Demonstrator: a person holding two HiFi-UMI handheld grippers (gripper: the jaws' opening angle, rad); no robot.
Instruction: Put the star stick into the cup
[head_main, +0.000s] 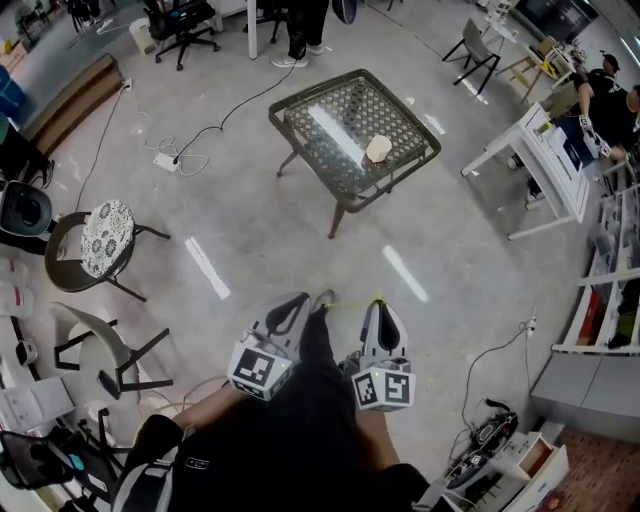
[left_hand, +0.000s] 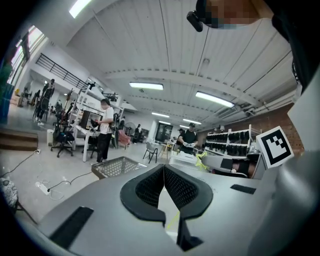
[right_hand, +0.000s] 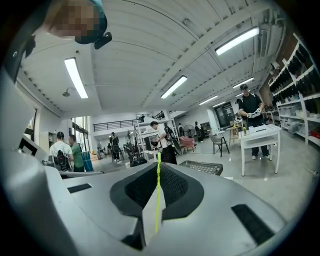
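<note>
2 closed: right hand-held gripper clamps star stick; left hand-held gripper empty.

floor: polished, glossy, streaked with light | table: woven lattice top with a sheen, dark metal-looking frame | left gripper, right gripper: smooth matt grey plastic shells | pads: black, finely ribbed, rubbery | star stick: thin, yellow-green, plastic-looking | cup: pale, matt

Black clothing — grey grippers
</note>
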